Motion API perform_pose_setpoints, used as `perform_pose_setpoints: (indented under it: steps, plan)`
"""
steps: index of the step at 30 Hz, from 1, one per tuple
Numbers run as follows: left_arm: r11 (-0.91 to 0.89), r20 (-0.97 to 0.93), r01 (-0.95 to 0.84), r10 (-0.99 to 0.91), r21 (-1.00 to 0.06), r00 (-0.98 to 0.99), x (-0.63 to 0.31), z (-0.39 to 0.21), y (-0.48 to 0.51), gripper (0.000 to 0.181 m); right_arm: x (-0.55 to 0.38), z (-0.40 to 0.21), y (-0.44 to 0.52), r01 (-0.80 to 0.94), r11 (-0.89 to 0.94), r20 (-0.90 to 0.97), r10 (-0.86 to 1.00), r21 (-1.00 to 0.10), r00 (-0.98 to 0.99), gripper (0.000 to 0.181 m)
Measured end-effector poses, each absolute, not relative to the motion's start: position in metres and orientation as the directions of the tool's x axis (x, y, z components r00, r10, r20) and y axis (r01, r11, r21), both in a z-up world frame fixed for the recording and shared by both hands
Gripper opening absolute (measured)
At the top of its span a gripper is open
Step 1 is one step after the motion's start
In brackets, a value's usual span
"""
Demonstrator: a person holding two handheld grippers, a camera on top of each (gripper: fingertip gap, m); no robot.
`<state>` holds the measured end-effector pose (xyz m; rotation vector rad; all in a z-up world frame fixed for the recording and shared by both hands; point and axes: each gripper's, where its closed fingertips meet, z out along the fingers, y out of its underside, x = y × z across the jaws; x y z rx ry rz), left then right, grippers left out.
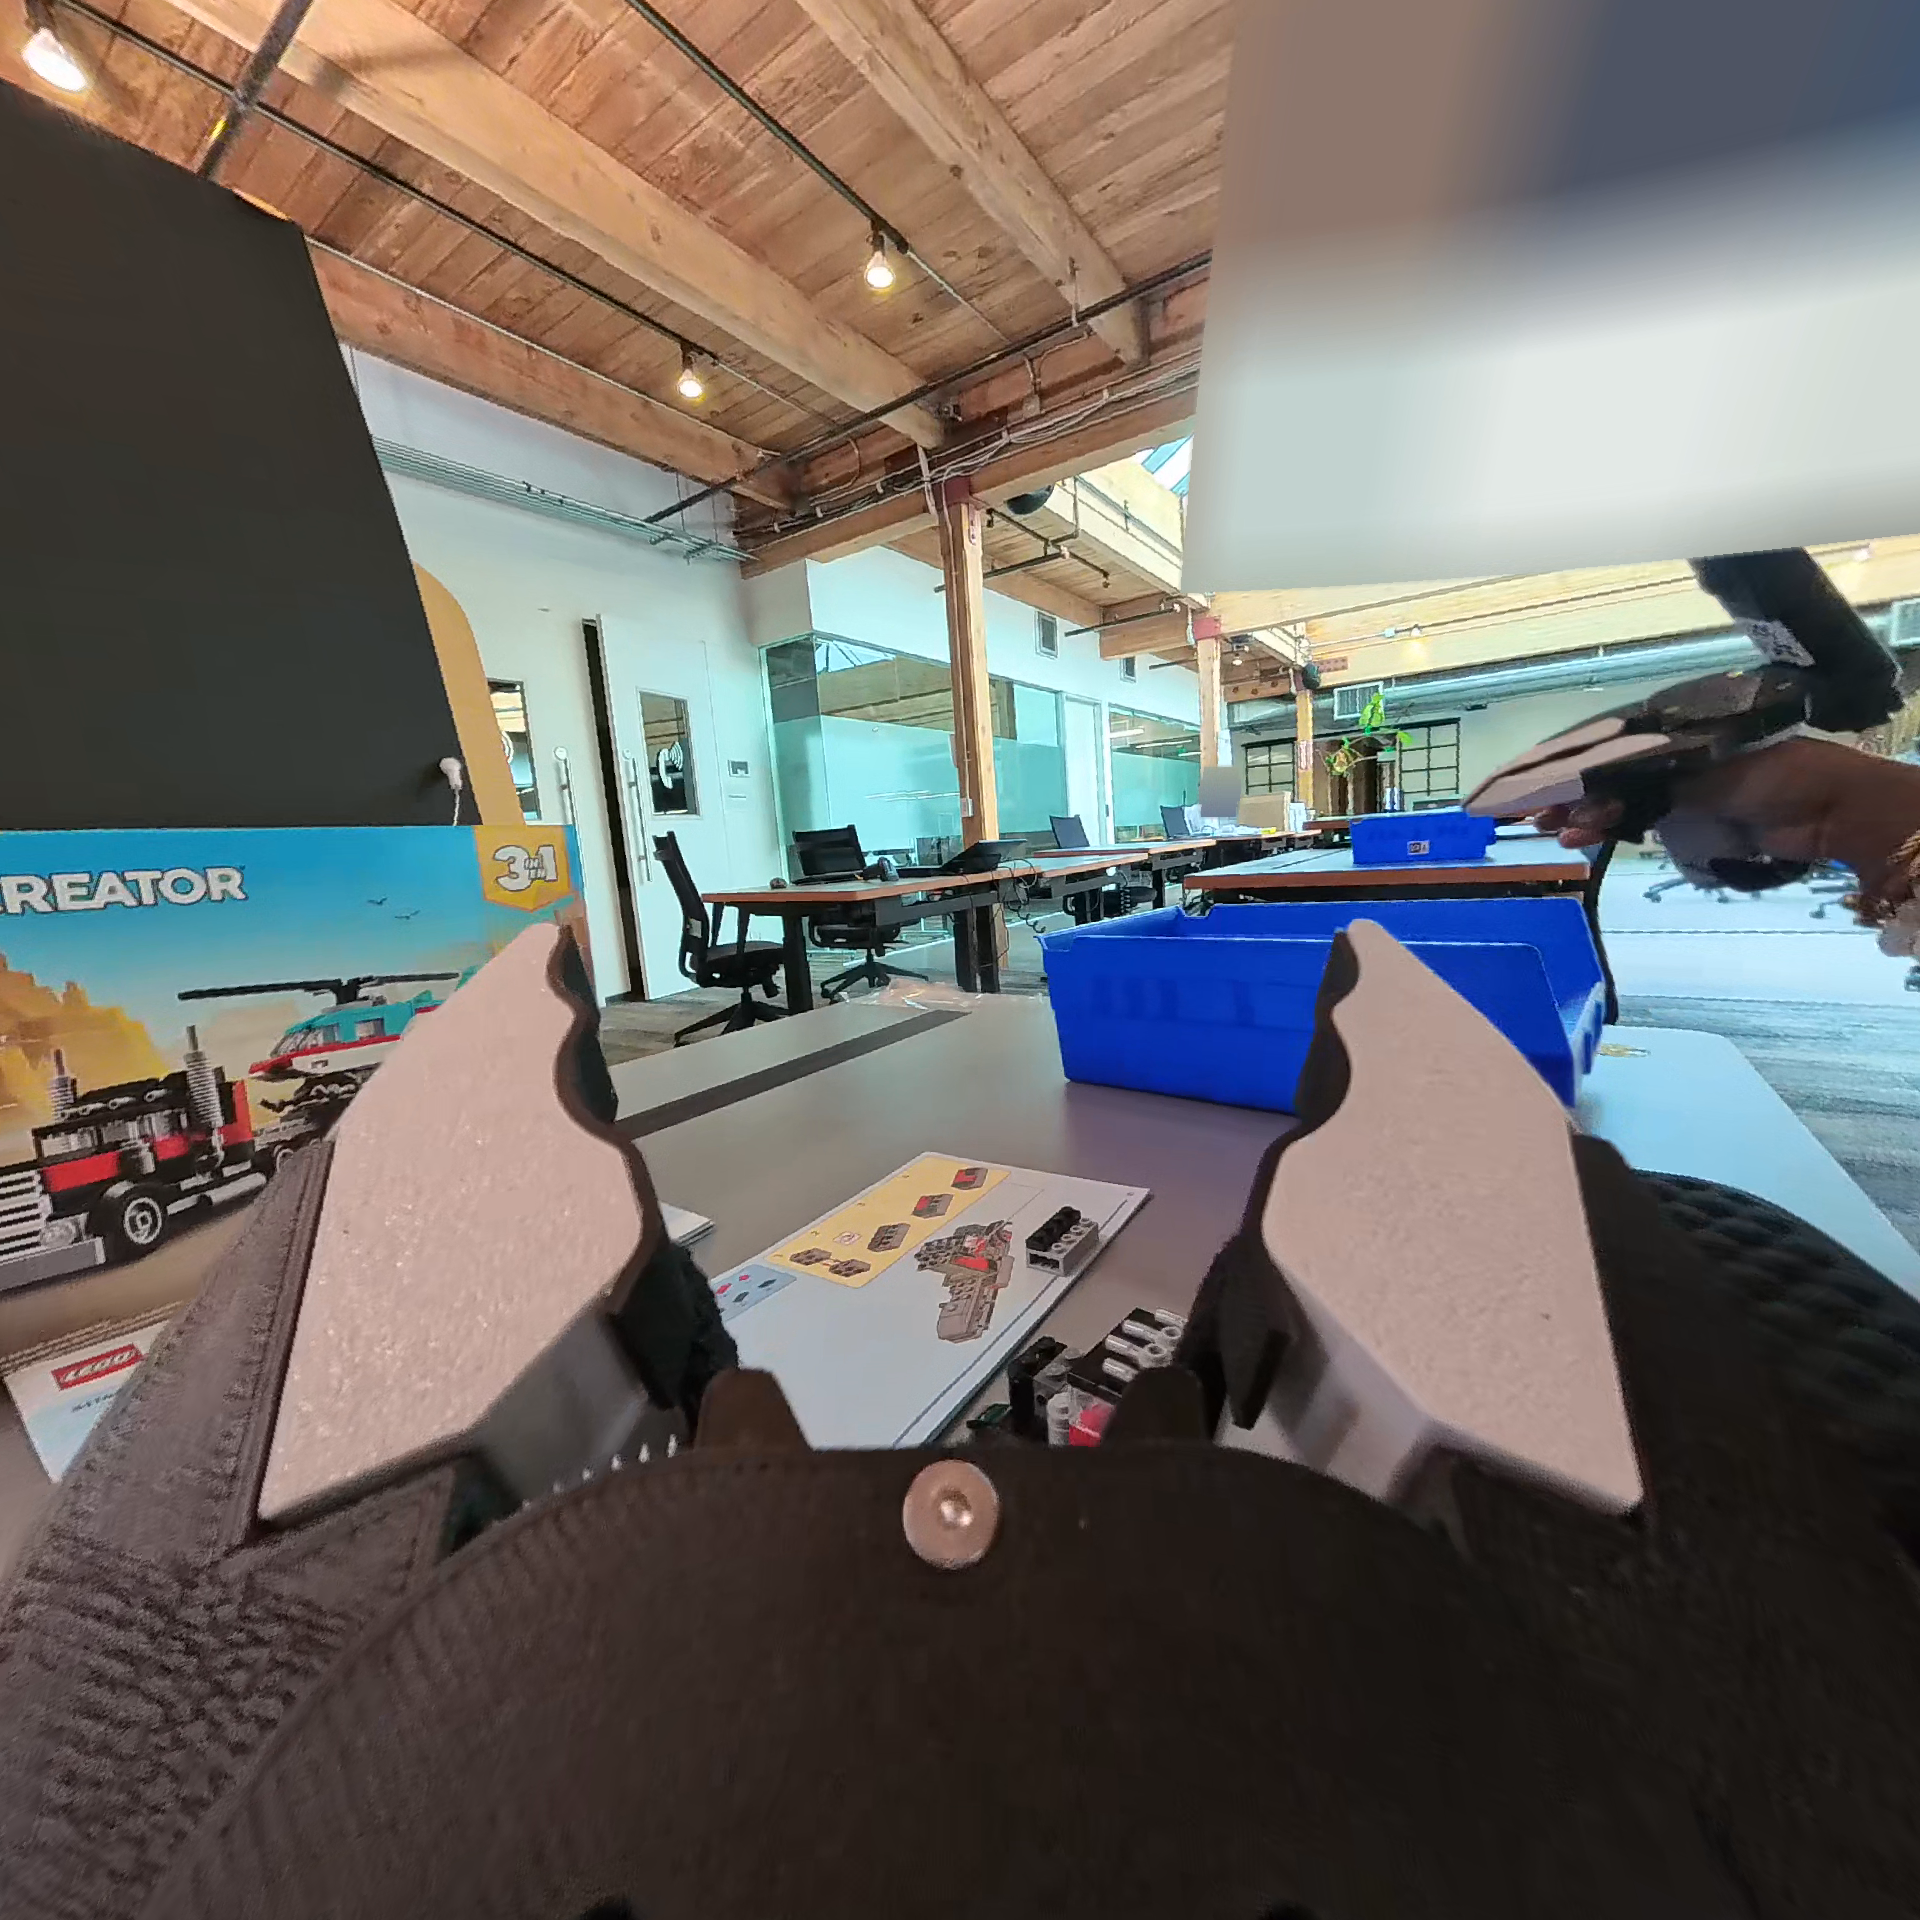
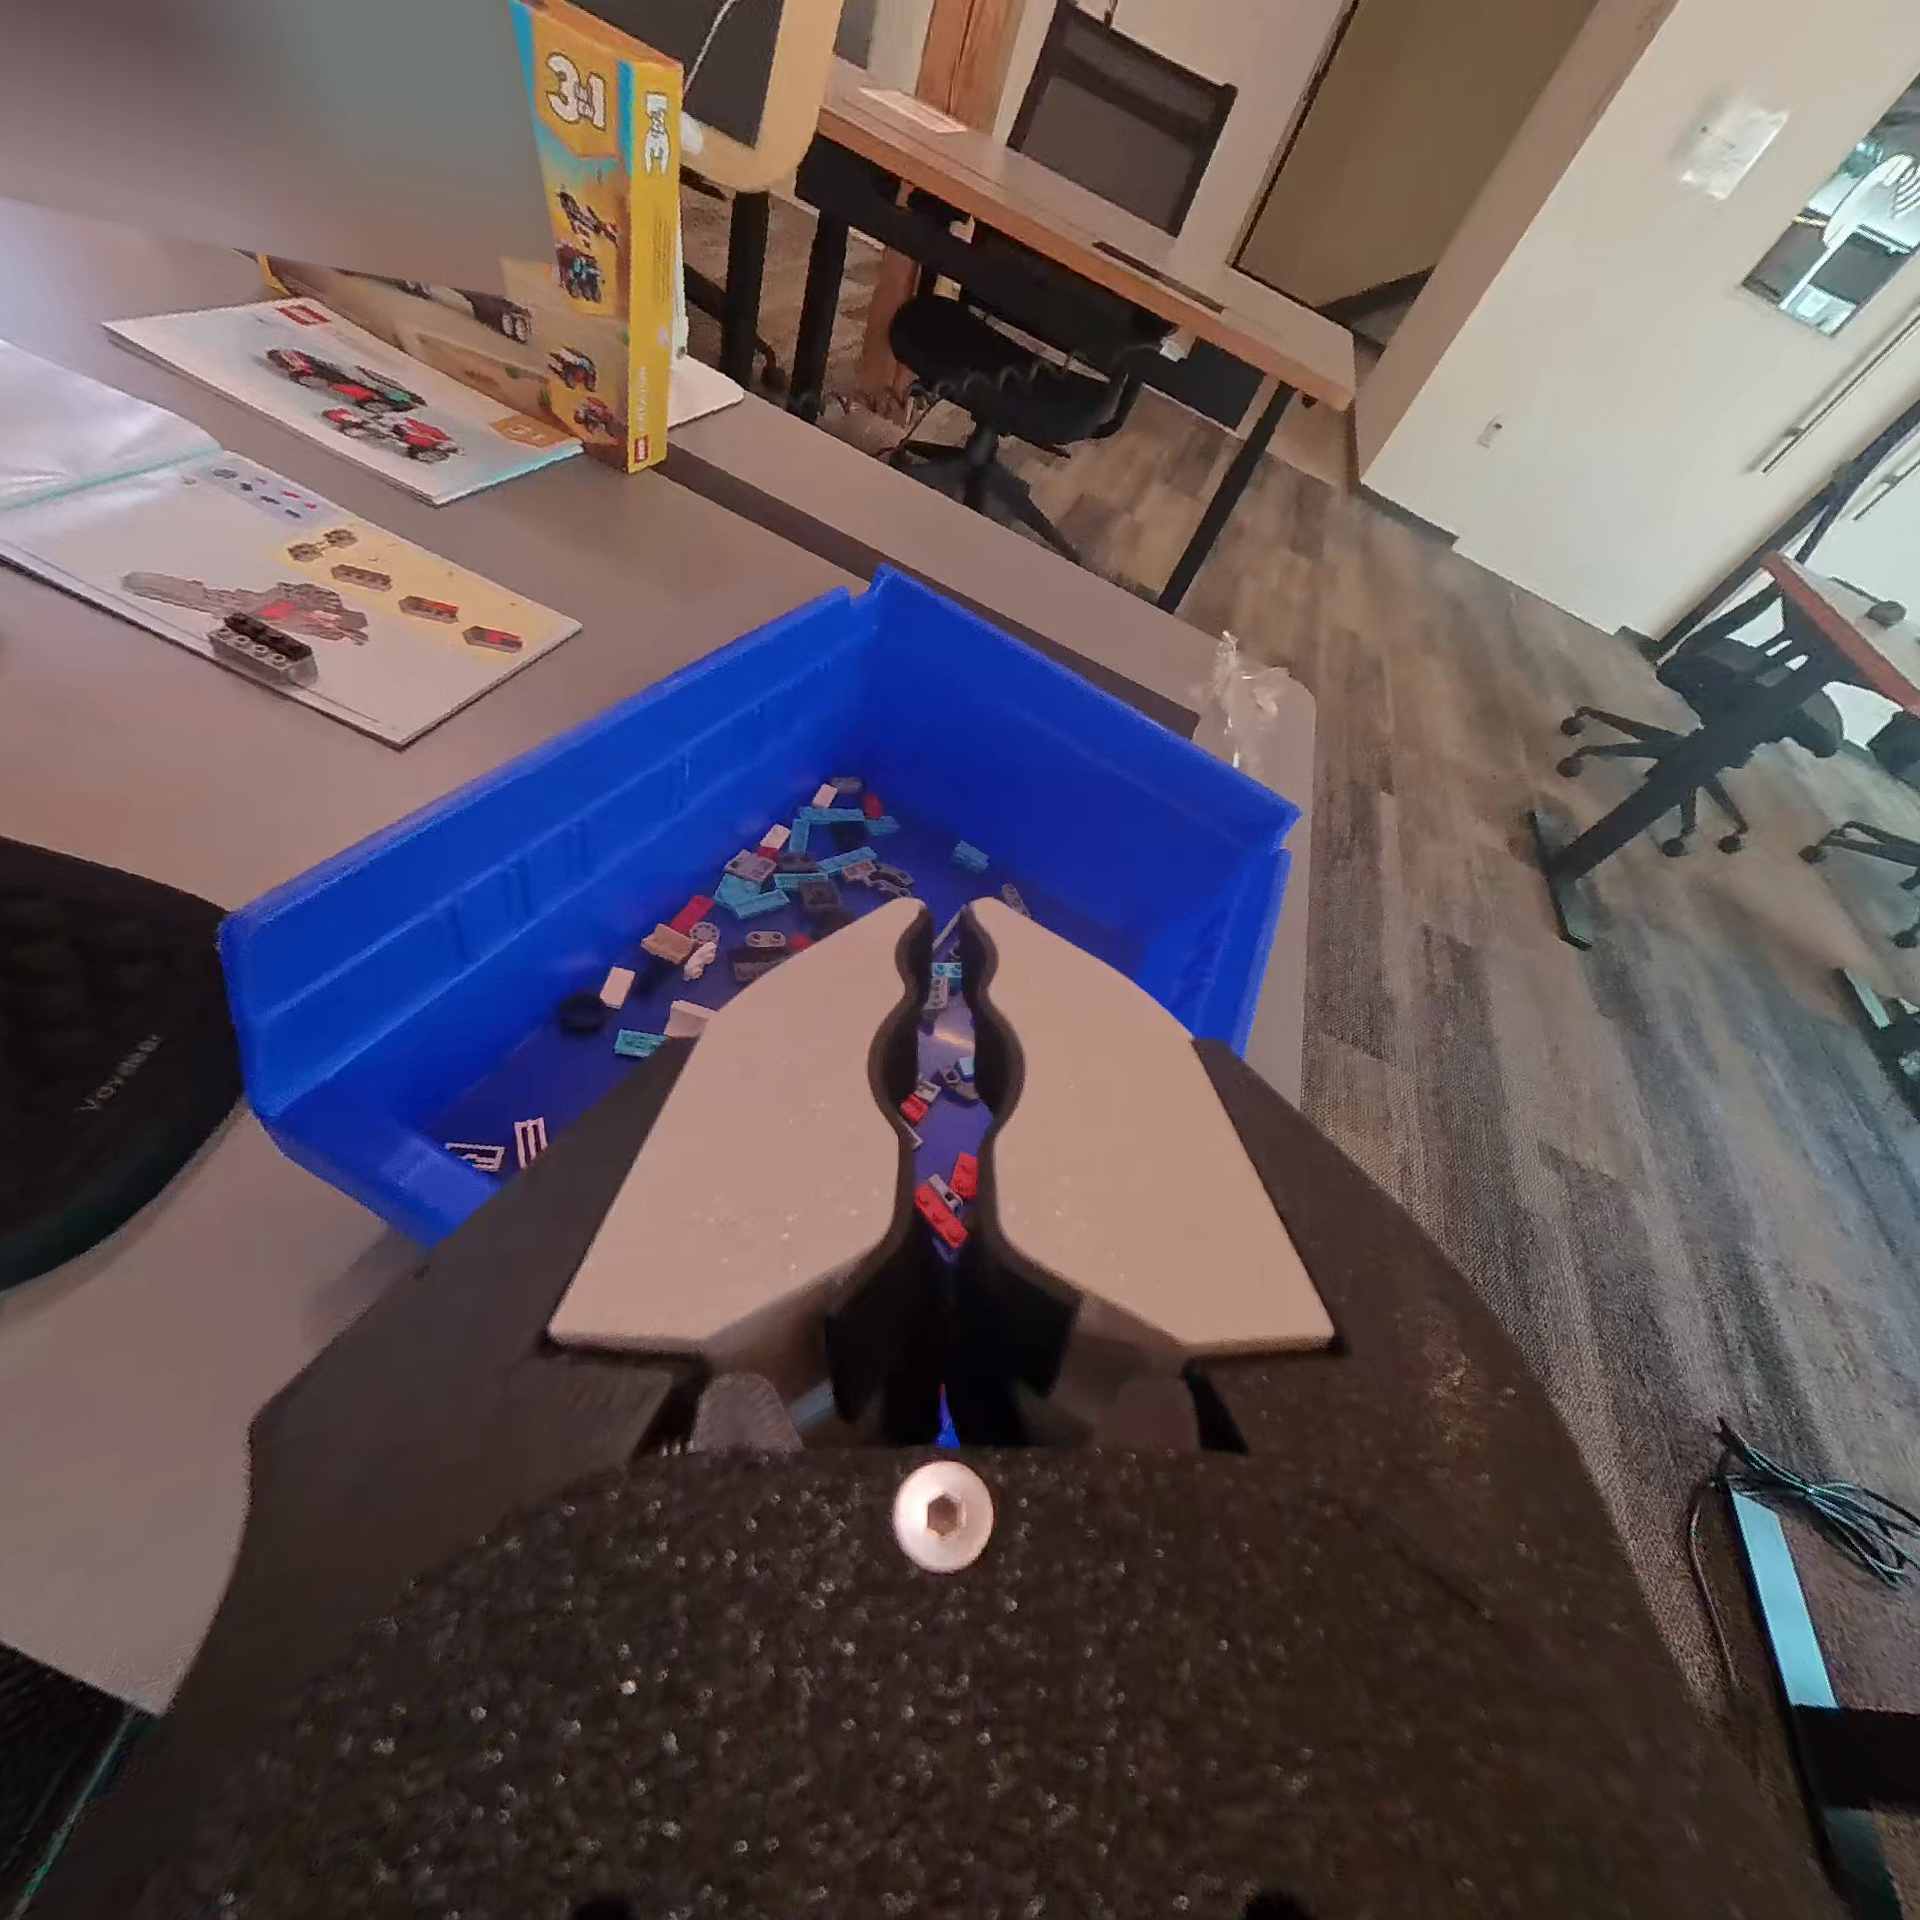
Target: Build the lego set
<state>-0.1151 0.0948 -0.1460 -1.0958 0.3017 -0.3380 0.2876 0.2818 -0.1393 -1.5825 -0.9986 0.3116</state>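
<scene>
My left gripper [image 1: 961,940] is open and empty, low over the grey table [image 1: 935,1101]. Under it lies an open instruction booklet [image 1: 935,1278] with a small grey and black brick assembly [image 1: 1062,1242] on the page. A small heap of black, white and red pieces [image 1: 1101,1361] lies close to its base. My right gripper [image 2: 945,914] is shut, with nothing seen between its tips. It hovers over the blue bin [image 2: 520,904], which holds several loose bricks [image 2: 790,883]. The right gripper also shows far right in the left wrist view [image 1: 1527,779], held by a hand.
The set's box [image 1: 208,1039] stands at the left, also in the right wrist view [image 2: 613,260], beside a second booklet [image 2: 343,395]. A black round pad [image 2: 94,1039] lies left of the bin. The bin sits by the table edge [image 2: 1288,935]. Office chairs and desks stand beyond. Across from one pair of fingers to the other is roughly 45 cm.
</scene>
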Motion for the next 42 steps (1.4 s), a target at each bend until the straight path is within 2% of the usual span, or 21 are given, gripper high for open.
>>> perform_pose_setpoints:
  steps: [4,6,7,10,14,17,21,24,28,29,30,31,32,33,35,38,42]
  plan:
    - [0.411,-0.050,0.126,-0.392,-0.903,0.919,-0.120,-0.148,0.097,0.127,0.294,-0.155,0.291,0.492,0.016,0.352,0.719,-0.871,0.599,0.027]
    - [0.409,-0.041,0.129,-0.382,-0.903,0.923,-0.123,-0.149,0.098,0.126,0.304,-0.156,0.300,0.510,-0.001,0.382,0.661,-0.860,0.646,0.053]
    - [0.405,-0.036,0.131,-0.381,-0.905,0.924,-0.123,-0.149,0.098,0.126,0.308,-0.157,0.303,0.514,-0.008,0.393,0.633,-0.858,0.667,0.060]
    - [0.386,-0.033,0.128,-0.385,-0.914,0.922,-0.122,-0.153,0.101,0.125,0.319,-0.163,0.307,0.499,-0.053,0.382,0.575,-0.865,0.723,0.071]
    - [0.373,-0.038,0.116,-0.381,-0.921,0.924,-0.121,-0.156,0.103,0.125,0.325,-0.174,0.306,0.489,-0.100,0.359,0.557,-0.866,0.749,0.067]
    - [0.368,-0.031,0.121,-0.380,-0.922,0.924,-0.122,-0.156,0.103,0.125,0.319,-0.193,0.301,0.457,-0.224,0.239,0.615,-0.861,0.751,0.042]
    - [0.364,-0.022,0.129,-0.383,-0.922,0.923,-0.122,-0.157,0.104,0.124,0.323,-0.202,0.305,0.477,-0.296,0.232,0.593,-0.827,0.771,0.030]
    - [0.361,-0.019,0.133,-0.388,-0.923,0.921,-0.122,-0.157,0.104,0.124,0.323,-0.192,0.309,0.443,-0.256,0.238,0.567,-0.859,0.789,0.030]
    - [0.361,-0.017,0.137,-0.391,-0.922,0.920,-0.122,-0.157,0.104,0.124,0.326,-0.187,0.313,0.410,-0.245,0.230,0.534,-0.879,0.814,0.059]
    - [0.362,-0.016,0.138,-0.390,-0.922,0.921,-0.122,-0.157,0.104,0.124,0.327,-0.187,0.313,0.408,-0.239,0.234,0.529,-0.881,0.816,0.060]
    - [0.362,-0.014,0.140,-0.390,-0.922,0.921,-0.123,-0.157,0.104,0.124,0.325,-0.187,0.313,0.412,-0.233,0.237,0.536,-0.881,0.810,0.057]
    - [0.361,-0.012,0.141,-0.391,-0.922,0.920,-0.123,-0.157,0.104,0.124,0.321,-0.190,0.310,0.428,-0.234,0.236,0.564,-0.873,0.791,0.045]
    - [0.360,-0.012,0.141,-0.391,-0.922,0.920,-0.123,-0.157,0.104,0.123,0.316,-0.197,0.304,0.457,-0.253,0.221,0.617,-0.853,0.755,0.028]
    - [0.358,-0.014,0.139,-0.392,-0.923,0.920,-0.122,-0.157,0.105,0.124,0.309,-0.209,0.296,0.497,-0.296,0.181,0.686,-0.816,0.705,0.020]
    - [0.354,-0.019,0.134,-0.396,-0.925,0.918,-0.121,-0.158,0.105,0.123,0.308,-0.236,0.284,0.627,-0.395,0.123,0.775,-0.672,0.619,0.005]
    - [0.354,-0.030,0.126,-0.404,-0.927,0.914,-0.118,-0.159,0.105,0.123,0.326,-0.263,0.283,0.816,-0.450,0.186,0.823,-0.364,0.537,0.004]
    - [0.362,-0.045,0.117,-0.409,-0.925,0.912,-0.116,-0.158,0.103,0.123,0.324,-0.280,0.284,0.914,-0.371,0.197,0.895,-0.166,0.399,0.010]
